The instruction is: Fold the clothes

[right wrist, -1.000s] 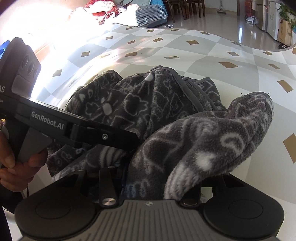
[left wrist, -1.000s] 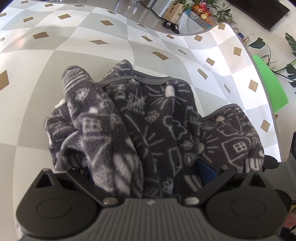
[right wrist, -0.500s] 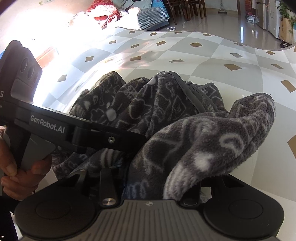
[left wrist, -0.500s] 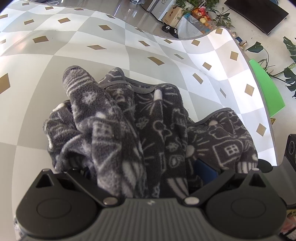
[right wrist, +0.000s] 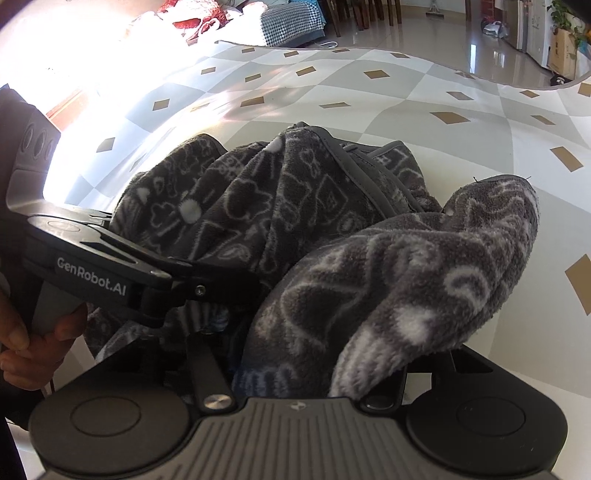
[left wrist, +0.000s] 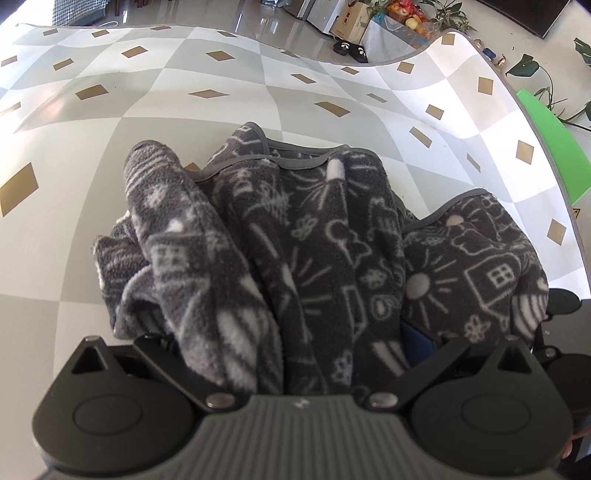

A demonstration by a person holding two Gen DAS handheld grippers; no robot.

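Observation:
A dark grey fleece garment (left wrist: 325,236) with white doodles lies bunched on the checkered table (left wrist: 184,92). My left gripper (left wrist: 295,343) has a thick fold of it packed between its jaws, and the fleece hides the fingertips. In the right wrist view its black side (right wrist: 110,273) reaches into the pile, held by a hand (right wrist: 33,332). My right gripper (right wrist: 295,350) sits under a raised fold (right wrist: 443,266) that drapes over its right finger. Its jaws are opening with fleece between them, and the pads are hidden.
The table's grey and white covering with gold diamonds (right wrist: 406,92) stretches on behind the garment. A green board (left wrist: 554,155) stands off its right edge. On the floor beyond are boxes and fruit (left wrist: 388,18), plants and a bed with red bedding (right wrist: 199,18).
The left wrist view has tilted a little, showing more of the table's far edge. In the right wrist view the left-hand finger link has swung slightly outward. The garment keeps its shape.

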